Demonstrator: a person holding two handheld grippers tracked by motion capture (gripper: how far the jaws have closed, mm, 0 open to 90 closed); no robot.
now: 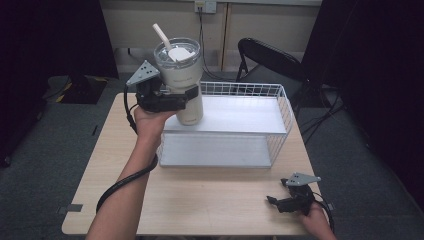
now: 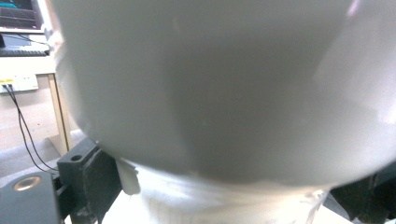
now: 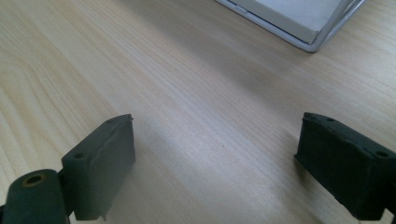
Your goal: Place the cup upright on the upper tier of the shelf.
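Observation:
A cream tumbler (image 1: 184, 82) with a clear lid and a white straw (image 1: 162, 36) is held up in the air above the left end of the white wire basket (image 1: 284, 107). My left gripper (image 1: 186, 97) is shut on the tumbler's body, just below its wider upper part. In the left gripper view the tumbler (image 2: 224, 93) looms very close, with a black jaw on either side. My right gripper (image 1: 273, 201) rests low at the table's front right, open, with bare wood between its jaws (image 3: 215, 158).
The wire basket has a white floor (image 1: 220, 150) and stands on the far half of the light wooden table (image 1: 200, 200). A black folding chair (image 1: 270, 57) stands behind the table. A corner of the basket (image 3: 308, 32) appears ahead of the right gripper.

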